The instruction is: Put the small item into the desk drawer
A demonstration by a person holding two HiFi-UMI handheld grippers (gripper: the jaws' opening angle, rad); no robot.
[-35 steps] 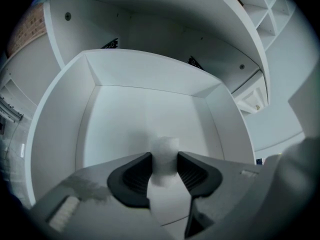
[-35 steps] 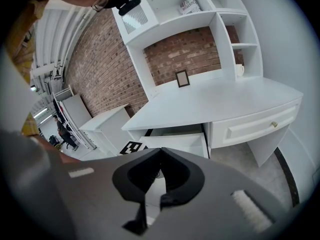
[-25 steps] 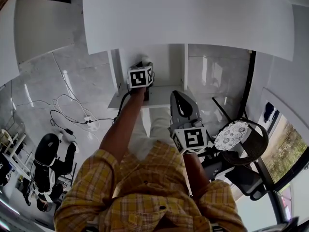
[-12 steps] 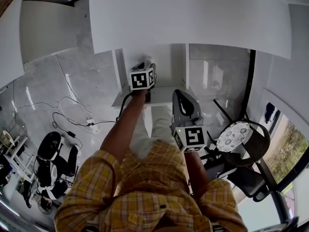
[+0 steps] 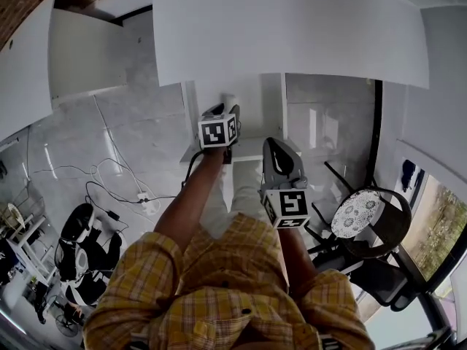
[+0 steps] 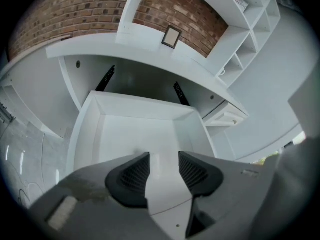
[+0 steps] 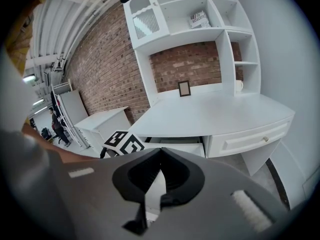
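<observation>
Under the desk (image 7: 215, 115) top, drawer (image 6: 135, 129) is pulled out, white inside. Can't tell where the small item is in any view. Left gripper (image 6: 163, 157) over the drawer's front, jaws apart and closing, nothing between them. Right gripper (image 7: 160, 153) nearer the body, jaws pressed together, empty.

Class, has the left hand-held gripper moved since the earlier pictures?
No, not clearly: the left hand-held gripper stays over the open drawer, just short of the desk edge; the view itself shifted. Its jaws are closing with nothing between them.
</observation>
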